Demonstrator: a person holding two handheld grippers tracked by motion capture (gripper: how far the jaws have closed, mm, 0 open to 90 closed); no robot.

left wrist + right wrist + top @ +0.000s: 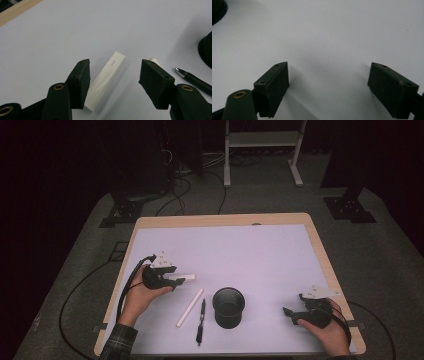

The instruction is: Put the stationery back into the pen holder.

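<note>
One table (280,227) carries one black cup (229,307) near the front edge, one pen (200,321) left of it, one white stick (190,307) and one white eraser (105,78) further left. Two grippers: the left gripper (113,80) has its fingers (81,82) half spread astride the eraser, not pinching it; the right gripper (328,90), by the front right corner, has fingers wide apart over bare table, holding nothing
</note>
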